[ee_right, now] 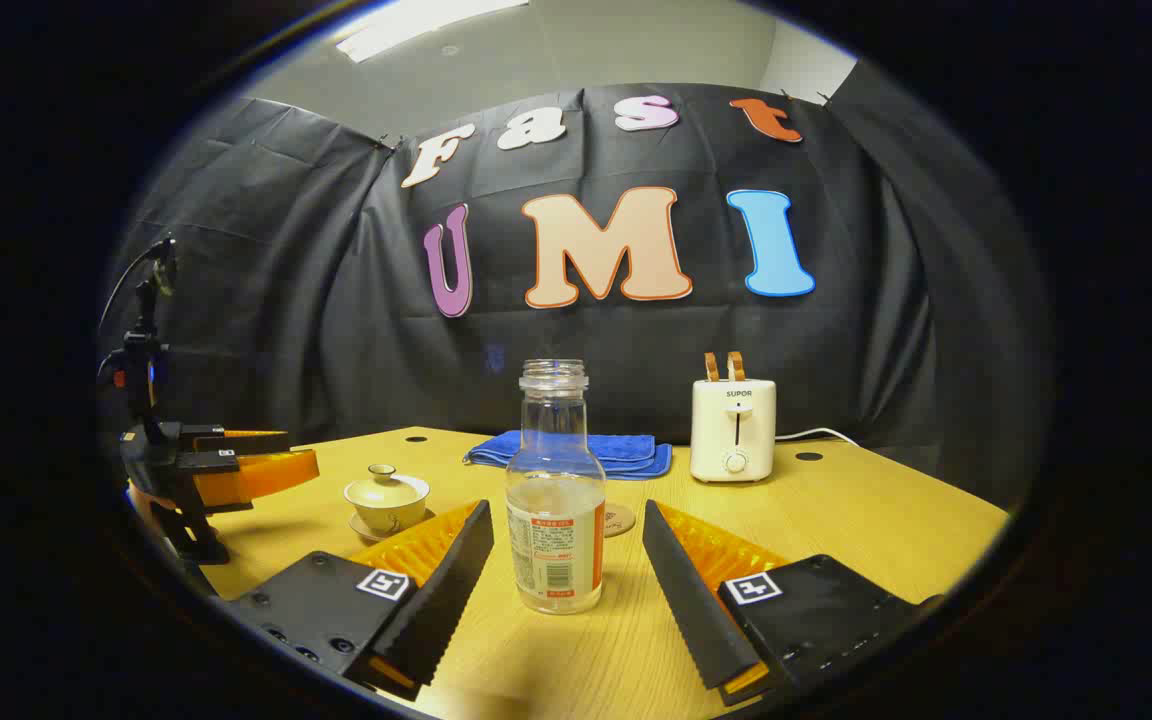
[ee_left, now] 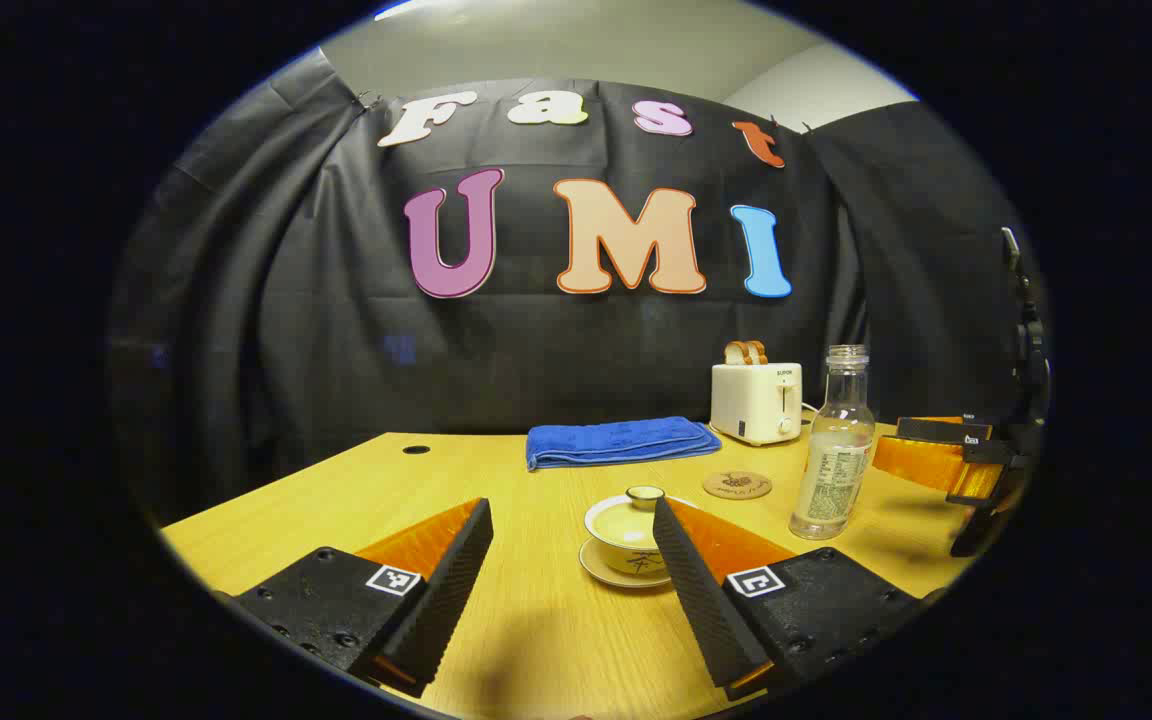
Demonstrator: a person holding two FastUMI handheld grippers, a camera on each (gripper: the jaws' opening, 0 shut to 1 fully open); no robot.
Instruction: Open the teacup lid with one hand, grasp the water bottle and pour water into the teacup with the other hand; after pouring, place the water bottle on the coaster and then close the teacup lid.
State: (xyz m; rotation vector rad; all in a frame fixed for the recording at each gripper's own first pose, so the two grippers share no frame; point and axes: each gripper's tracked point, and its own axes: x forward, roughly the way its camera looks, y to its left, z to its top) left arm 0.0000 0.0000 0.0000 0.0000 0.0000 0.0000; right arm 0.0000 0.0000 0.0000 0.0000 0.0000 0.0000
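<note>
Both my tongs, left (ee_left: pixel 572 545) and right (ee_right: pixel 568 555), gape empty. The lidded cream porcelain teacup (ee_left: pixel 630 535) sits at one o'clock, uncapped clear plastic bottle (ee_right: pixel 555 500) dead ahead: a clumsy nudge topples it, spilling across the wooden worktop (ee_right: pixel 876 525).

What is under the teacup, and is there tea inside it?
A small saucer sits under the teacup. The lid is on top, covering the inside, so whether anything is in it cannot be seen.

coaster (ee_right: pixel 620 520) half behind water bottle (ee_right: pixel 555 500)
</note>
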